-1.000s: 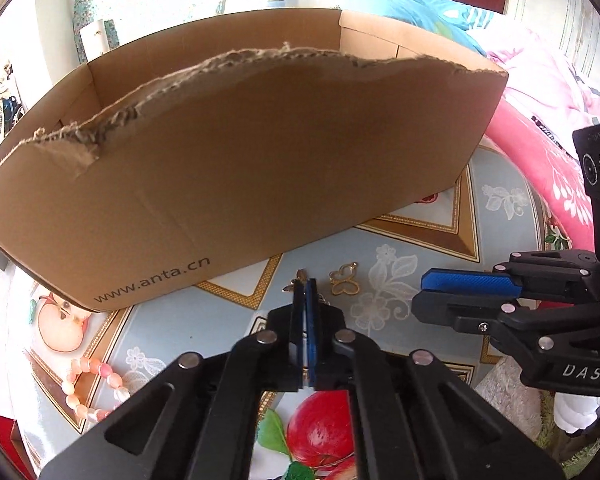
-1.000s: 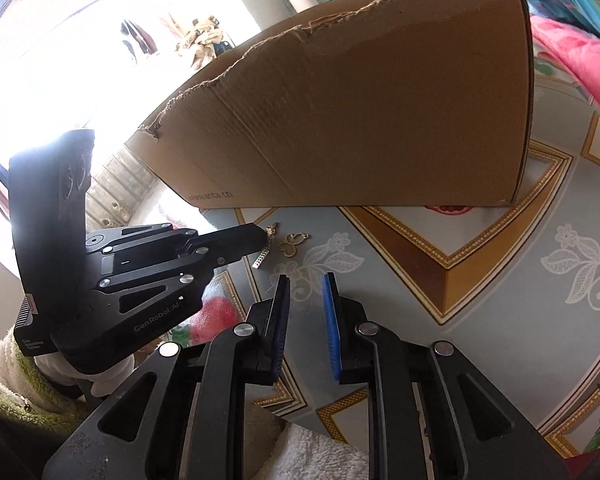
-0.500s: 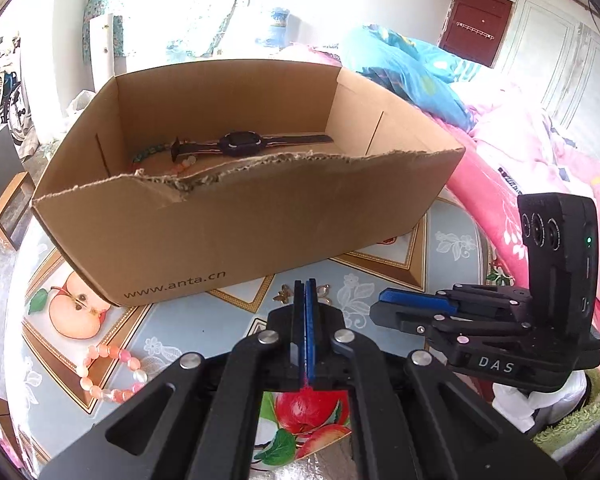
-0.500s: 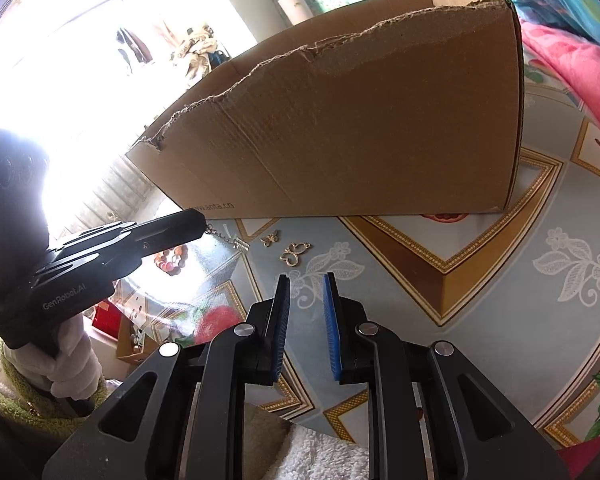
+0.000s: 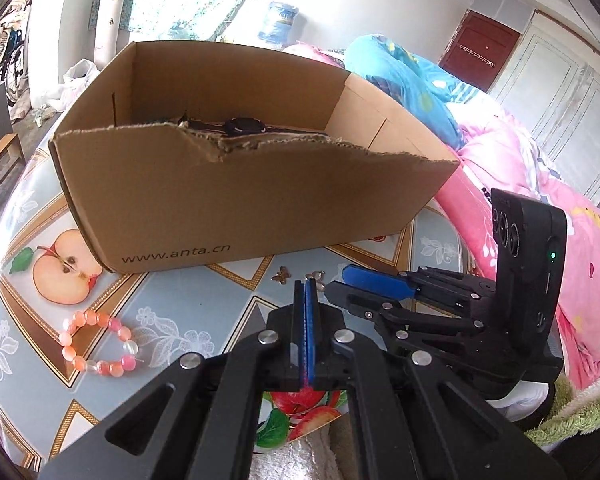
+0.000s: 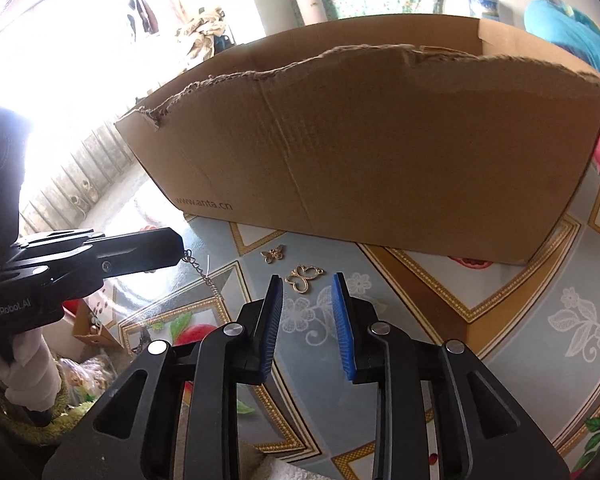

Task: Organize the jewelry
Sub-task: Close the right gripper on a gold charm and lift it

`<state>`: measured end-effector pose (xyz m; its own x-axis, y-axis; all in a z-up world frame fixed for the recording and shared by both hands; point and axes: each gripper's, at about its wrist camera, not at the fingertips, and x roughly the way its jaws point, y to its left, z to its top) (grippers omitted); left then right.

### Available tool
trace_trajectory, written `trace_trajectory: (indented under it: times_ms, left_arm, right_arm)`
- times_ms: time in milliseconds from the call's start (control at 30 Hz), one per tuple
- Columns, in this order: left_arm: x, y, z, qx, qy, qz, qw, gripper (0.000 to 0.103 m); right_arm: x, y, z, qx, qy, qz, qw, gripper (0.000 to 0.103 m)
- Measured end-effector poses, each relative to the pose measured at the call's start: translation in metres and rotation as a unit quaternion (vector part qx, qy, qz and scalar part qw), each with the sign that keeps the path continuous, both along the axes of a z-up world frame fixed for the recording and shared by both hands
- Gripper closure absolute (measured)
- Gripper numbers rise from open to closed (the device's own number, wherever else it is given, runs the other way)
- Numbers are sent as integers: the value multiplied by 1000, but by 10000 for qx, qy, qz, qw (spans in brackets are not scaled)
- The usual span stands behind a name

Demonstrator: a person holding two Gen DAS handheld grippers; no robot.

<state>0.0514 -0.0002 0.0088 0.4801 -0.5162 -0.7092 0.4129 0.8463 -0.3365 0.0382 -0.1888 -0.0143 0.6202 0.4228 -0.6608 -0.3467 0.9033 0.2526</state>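
In front of the cardboard box (image 5: 260, 200) on the bench (image 6: 520, 320) | we see left tongs (image 6: 180, 250) clamped on a thin chain (image 6: 200, 270) that dangles above the bench | right tongs (image 6: 306, 316) apart, over a gold butterfly charm (image 6: 303, 276) | small bee charm (image 6: 273, 255) just beside | bead bracelet (image 5: 98, 342) lies well left | watch (image 5: 242, 125) inside box

Your table's fruit-printed oilcloth (image 5: 172, 300) carries the torn brown cardboard box (image 5: 260, 200). Before the box lie a pink bead bracelet (image 5: 98, 342), a gold bee charm (image 6: 273, 255) and a gold openwork butterfly charm (image 6: 302, 277).
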Motion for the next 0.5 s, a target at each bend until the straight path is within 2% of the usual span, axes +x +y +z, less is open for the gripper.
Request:
trace_trajectory:
  times_ms: [133,500]
  left_arm:
    - [4,4,-5,-53,30,9,10000,103]
    - [5,13,-9,-163,14,44,9999,103]
  right_arm:
    - [7,16,-1,-438,-129,166,9988,77]
    - [18,42,-2,-1218,-264,201,9920,79]
